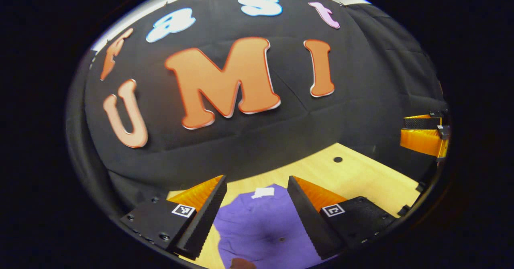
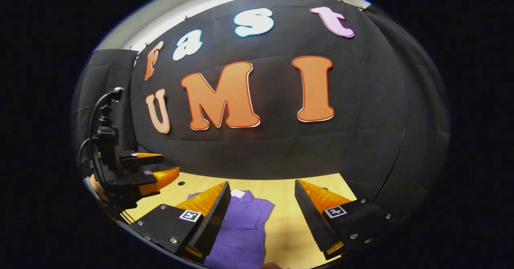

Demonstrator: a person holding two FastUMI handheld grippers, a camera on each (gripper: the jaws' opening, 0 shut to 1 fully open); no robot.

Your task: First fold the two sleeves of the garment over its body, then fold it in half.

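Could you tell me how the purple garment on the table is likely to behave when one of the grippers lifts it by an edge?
The purple garment looks like thin cloth lying flat on the wooden table, so it will probably droop and fold rather than hold its shape. It seems light, so a pinched edge may drag the rest along. Both the left gripper and the right gripper stand open above it.

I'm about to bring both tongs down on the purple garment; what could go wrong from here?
1. The purple garment looks bunched on the wooden table, so the sleeves may be hard to pick out.
2. Both the left tongs and the right tongs are open above it; a deep pinch could take several layers.
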